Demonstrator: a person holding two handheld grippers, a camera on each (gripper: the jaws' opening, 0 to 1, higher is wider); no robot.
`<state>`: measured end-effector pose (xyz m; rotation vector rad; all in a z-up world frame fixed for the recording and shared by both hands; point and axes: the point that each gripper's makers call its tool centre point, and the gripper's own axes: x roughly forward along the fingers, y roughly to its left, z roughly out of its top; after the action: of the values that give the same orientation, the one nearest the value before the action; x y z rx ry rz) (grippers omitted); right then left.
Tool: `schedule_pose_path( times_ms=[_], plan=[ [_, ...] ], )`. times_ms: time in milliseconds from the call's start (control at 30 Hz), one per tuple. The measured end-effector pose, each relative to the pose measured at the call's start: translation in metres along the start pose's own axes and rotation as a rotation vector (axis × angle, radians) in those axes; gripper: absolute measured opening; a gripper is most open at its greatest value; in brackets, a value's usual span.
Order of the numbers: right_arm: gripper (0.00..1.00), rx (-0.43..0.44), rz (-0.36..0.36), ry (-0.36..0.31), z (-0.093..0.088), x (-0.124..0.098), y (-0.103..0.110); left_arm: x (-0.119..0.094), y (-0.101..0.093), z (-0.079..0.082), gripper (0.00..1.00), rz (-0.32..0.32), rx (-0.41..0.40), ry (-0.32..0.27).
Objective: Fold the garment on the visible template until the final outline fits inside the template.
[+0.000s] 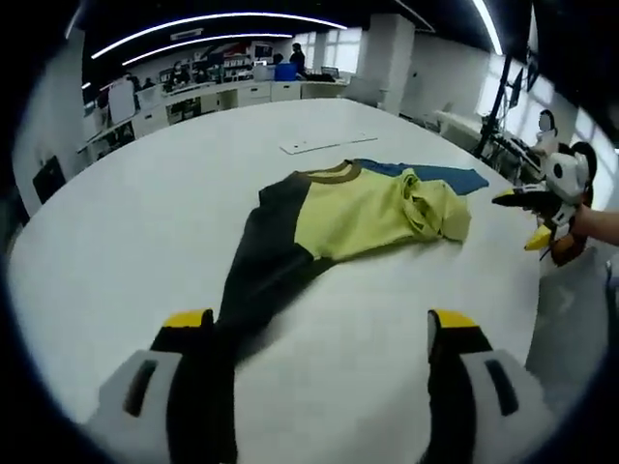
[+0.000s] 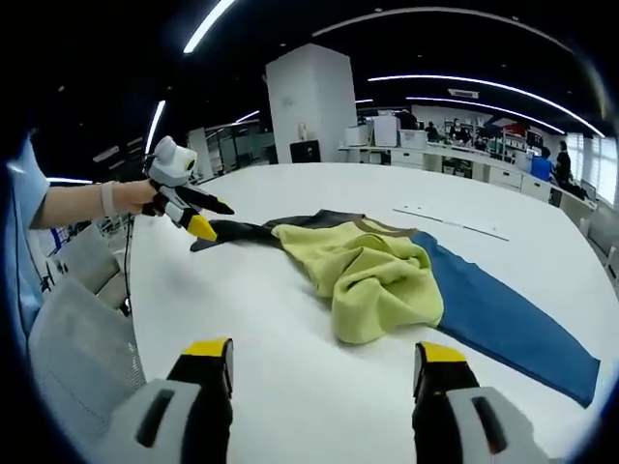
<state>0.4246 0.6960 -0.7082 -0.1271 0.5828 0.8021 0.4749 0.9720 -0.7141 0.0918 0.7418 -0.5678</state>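
- Left gripper (image 1: 319, 333) hangs with jaws wide and empty just short of the black sleeve (image 1: 256, 280) of the garment (image 1: 358, 208) — grabbing only that trailing sleeve could drag the whole shirt off the blue template (image 2: 503, 314).
- Right gripper (image 2: 324, 362), also wide and empty, sits near the bunched yellow fold (image 2: 382, 290) beside the template — a pinch there may catch several layers and leave the outline lumpy.

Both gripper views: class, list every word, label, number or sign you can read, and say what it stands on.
None can be read.
Garment: no print or label shows.
Blue template: plain.
White sheet on the table: too far to tell any text.
Background shelves: too blurred.
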Motion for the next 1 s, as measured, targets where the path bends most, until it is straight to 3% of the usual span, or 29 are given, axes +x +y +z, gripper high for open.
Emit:
schedule_pose_path(
  times_ms=[67,200,333,433,600,767,867,1000],
  plan=[
    [0.83,-0.001,-0.011,0.005,-0.001,0.000,-0.002,0.002,-0.002,0.004,0.98,0.002,-0.017,-0.033],
    [0.93,-0.003,-0.036,0.002,-0.001,0.000,-0.007,0.006,-0.015,0.011,0.99,-0.044,-0.031,-0.057],
    [0.96,-0.004,-0.053,0.002,0.000,0.000,-0.010,0.013,-0.035,0.017,0.98,-0.082,0.004,-0.067],
    [0.96,-0.002,-0.052,0.003,0.001,0.000,-0.011,0.023,-0.054,0.024,0.91,-0.135,-0.008,-0.088],
    [0.96,-0.001,-0.057,0.002,0.001,-0.002,-0.013,0.042,-0.072,0.033,0.87,-0.165,-0.019,-0.102],
    [0.95,0.001,-0.062,-0.002,0.001,-0.004,-0.013,0.056,-0.092,0.042,0.66,-0.226,-0.035,-0.120],
    [0.95,0.004,-0.062,0.002,0.001,-0.003,-0.013,0.066,-0.099,0.044,0.65,-0.234,-0.029,-0.118],
    [0.94,-0.006,-0.068,0.000,0.003,-0.004,-0.013,0.078,-0.105,0.049,0.54,-0.274,-0.046,-0.120]
  ],
)
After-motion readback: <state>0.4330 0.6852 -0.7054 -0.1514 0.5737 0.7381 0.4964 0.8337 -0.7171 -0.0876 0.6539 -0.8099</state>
